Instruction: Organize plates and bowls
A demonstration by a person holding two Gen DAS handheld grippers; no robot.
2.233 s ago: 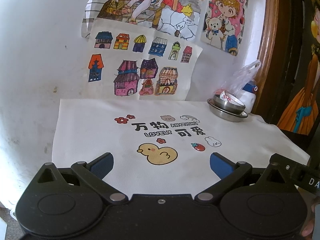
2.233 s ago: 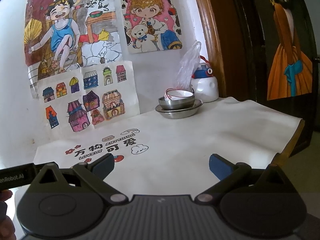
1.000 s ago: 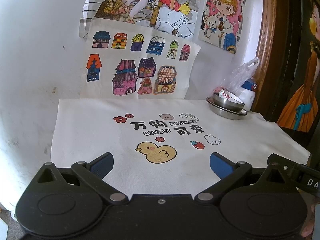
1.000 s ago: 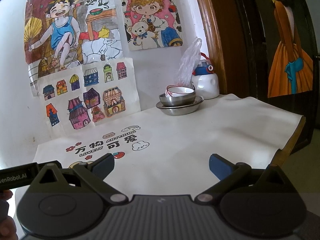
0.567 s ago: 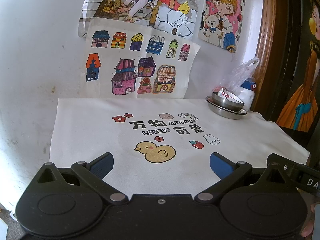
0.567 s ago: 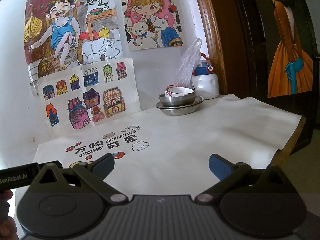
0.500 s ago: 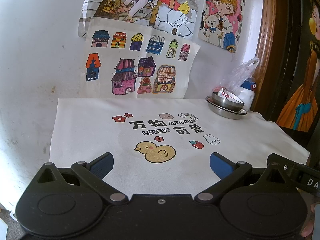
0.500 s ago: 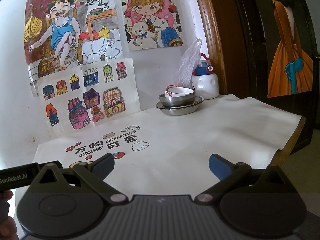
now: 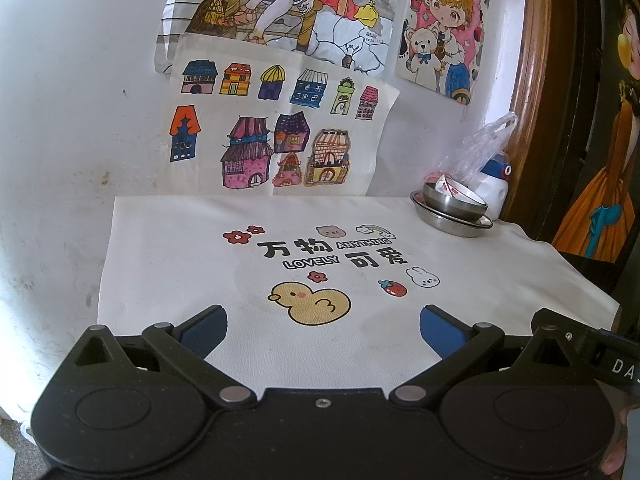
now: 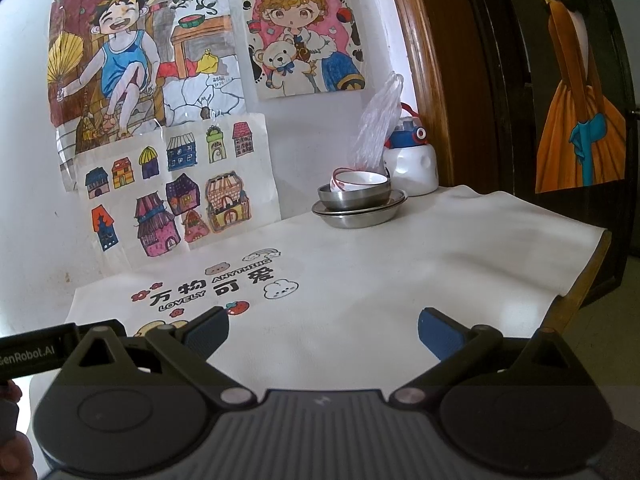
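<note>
Right wrist: round steel bowl (image 10: pixel 354 196) nested in plate (image 10: pixel 358 213)

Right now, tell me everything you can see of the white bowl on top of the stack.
The white bowl is small, looks ceramic, and has red markings on its side and rim. It sits tilted, not level, inside a steel bowl, which rests in a shallow steel plate at the far corner of the white tablecloth. A clear plastic bag rises right behind it. No fingers are near it.
</note>
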